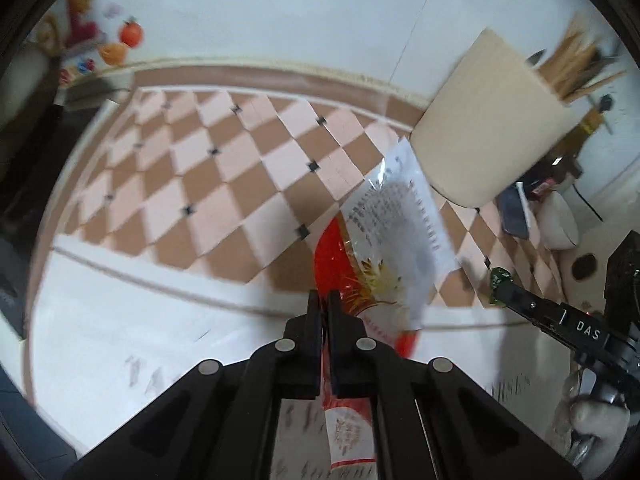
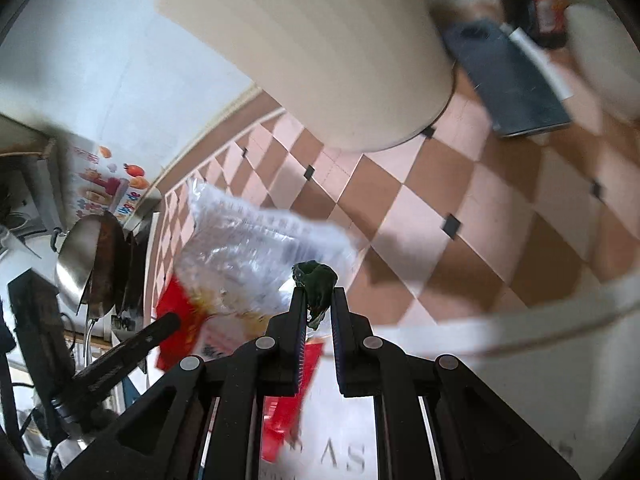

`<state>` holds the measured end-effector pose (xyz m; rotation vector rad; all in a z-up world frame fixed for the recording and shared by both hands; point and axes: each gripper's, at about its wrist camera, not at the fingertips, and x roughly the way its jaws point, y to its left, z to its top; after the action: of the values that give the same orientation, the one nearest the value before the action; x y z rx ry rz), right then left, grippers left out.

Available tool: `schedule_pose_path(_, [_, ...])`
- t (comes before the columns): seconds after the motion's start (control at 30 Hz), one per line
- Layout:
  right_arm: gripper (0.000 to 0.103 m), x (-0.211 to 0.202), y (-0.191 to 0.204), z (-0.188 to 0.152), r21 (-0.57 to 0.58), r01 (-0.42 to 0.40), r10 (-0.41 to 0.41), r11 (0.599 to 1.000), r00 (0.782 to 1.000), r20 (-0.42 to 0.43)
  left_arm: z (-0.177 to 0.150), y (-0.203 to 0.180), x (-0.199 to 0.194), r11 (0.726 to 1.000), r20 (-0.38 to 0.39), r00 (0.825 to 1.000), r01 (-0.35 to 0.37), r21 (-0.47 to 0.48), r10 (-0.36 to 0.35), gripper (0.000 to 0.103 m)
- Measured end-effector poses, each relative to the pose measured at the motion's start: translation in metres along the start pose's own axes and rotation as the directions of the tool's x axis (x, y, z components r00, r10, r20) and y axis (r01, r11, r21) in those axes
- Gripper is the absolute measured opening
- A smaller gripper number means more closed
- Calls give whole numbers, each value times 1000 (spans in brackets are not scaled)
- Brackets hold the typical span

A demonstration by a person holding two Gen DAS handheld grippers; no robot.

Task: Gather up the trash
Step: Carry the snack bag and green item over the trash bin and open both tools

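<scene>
Your left tongs [image 1: 324,300] pinch shut on the red-and-clear wrapper [image 1: 394,232], which hangs ahead of them; your right tongs [image 2: 318,296] clamp a dark crumpled scrap [image 2: 316,276]. Both are light, limp and slippery: grip well inside an edge.

Your right gripper [image 2: 318,300] is clamped on a small dark green crumpled scrap [image 2: 316,280], which sticks up past the fingertips. Take the cream bin [image 2: 320,60] as your landmark: it fills the top of the view, standing on the pink-and-brown checkered floor [image 2: 460,200]. Below the bin and to its left, a red and clear printed wrapper [image 2: 240,248] hangs in the air, blurred, its red end pinched by your left gripper [image 2: 170,320], which comes in from the lower left with its jaws together. Right of the bin, a dark flat object [image 2: 516,80] lies on the floor. Far left of the bin, a metal pot [image 2: 80,260] shows.
</scene>
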<state>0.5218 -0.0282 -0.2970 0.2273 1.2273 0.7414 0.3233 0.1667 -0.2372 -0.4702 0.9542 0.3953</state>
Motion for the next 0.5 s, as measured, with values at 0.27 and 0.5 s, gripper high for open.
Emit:
schedule_pose_path(0.27, [12, -74, 18, -105, -3, 61, -61, 998, 996, 66, -94, 41, -98, 995, 70, 994, 76, 57, -80, 0])
schedule_pose_path(0.5, [12, -114, 34, -257, 70, 76, -81, 995, 994, 78, -207, 82, -145, 987, -11, 988, 151, 52, -151, 0])
